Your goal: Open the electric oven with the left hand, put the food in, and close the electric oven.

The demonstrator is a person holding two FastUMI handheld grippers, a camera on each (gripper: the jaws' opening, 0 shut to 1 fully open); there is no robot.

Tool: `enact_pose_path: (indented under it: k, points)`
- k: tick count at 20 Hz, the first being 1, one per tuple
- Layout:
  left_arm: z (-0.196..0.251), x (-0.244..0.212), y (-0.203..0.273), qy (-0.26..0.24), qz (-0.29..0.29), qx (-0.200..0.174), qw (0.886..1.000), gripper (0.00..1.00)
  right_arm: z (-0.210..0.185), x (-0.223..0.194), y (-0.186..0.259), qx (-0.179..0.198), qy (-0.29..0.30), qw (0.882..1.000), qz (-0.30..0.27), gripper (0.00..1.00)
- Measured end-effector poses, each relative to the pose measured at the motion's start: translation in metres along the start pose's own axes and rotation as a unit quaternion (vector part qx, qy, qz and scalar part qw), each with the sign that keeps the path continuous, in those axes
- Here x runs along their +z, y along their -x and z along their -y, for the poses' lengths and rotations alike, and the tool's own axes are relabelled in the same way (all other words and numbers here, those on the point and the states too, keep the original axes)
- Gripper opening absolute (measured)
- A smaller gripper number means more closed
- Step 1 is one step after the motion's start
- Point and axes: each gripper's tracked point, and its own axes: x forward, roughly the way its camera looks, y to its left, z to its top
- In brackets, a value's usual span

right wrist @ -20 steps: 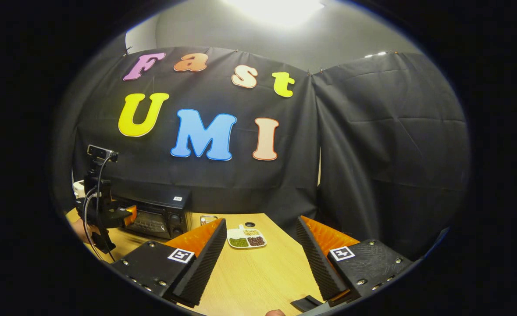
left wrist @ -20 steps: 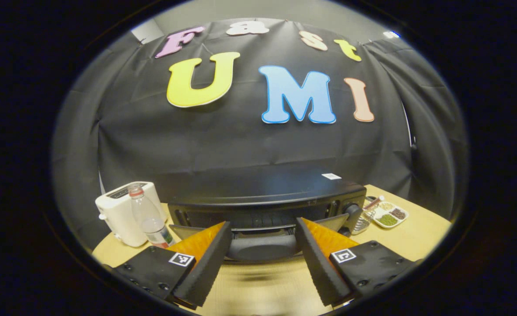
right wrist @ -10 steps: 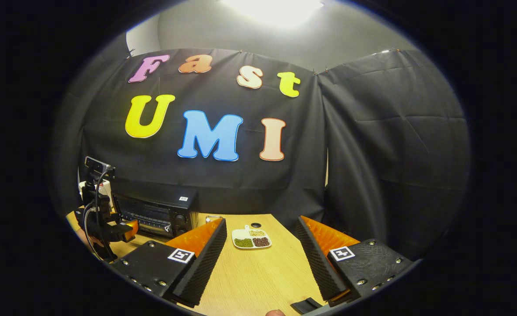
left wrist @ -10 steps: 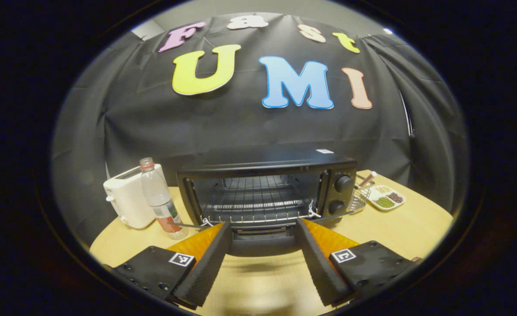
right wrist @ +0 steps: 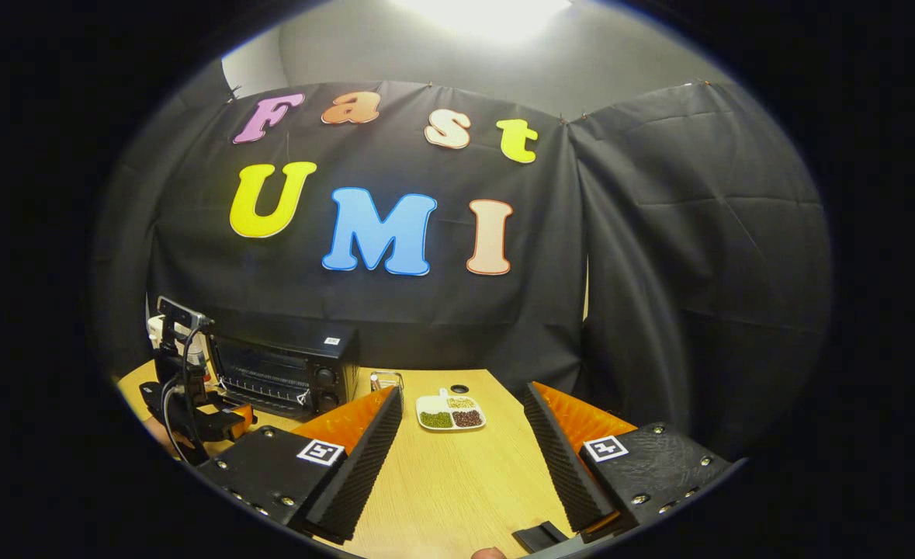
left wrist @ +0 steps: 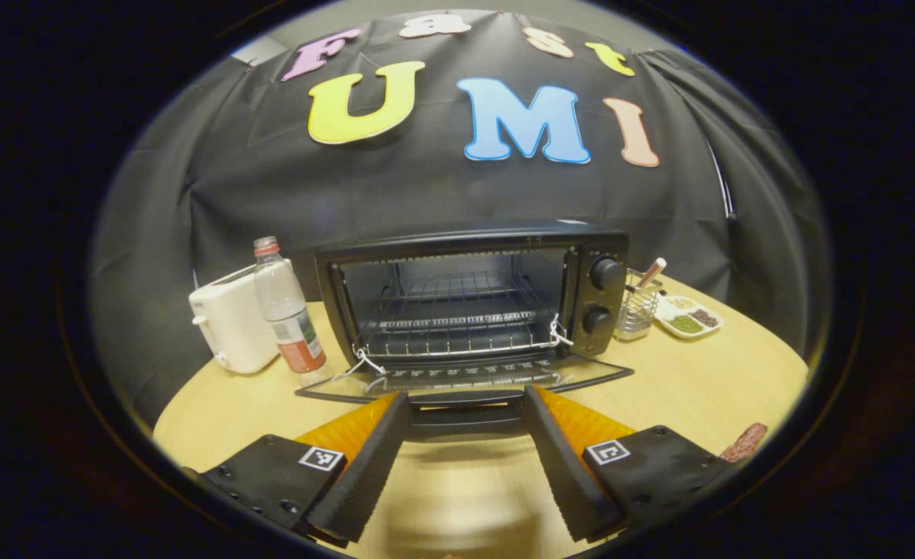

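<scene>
Now swung fully down: oven door (left wrist: 465,378), handle between left tool (left wrist: 463,466) fingers, still apart; right tool (right wrist: 463,466) apart; food (left wrist: 744,442) next.

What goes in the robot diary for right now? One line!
oven door: open flat | left gripper: open at handle | right gripper: open, empty | rack: bare

Left gripper (left wrist: 463,458) and right gripper (right wrist: 463,458), fingers spread

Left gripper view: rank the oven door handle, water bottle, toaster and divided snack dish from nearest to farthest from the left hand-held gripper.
1. Oven door handle, between the left hand-held gripper fingers.
2. Water bottle, left of the oven.
3. Toaster, beyond the bottle, and divided snack dish, far right: too close to call.
</scene>
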Motion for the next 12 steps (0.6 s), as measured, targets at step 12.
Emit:
enact_pose_path:
  k: [12]
  points:
    - [-0.005,-0.028,0.027,0.028,-0.015,0.009,0.999,1.0,-0.025,-0.002,-0.004,0.055,0.003,0.998,-0.016,0.96]
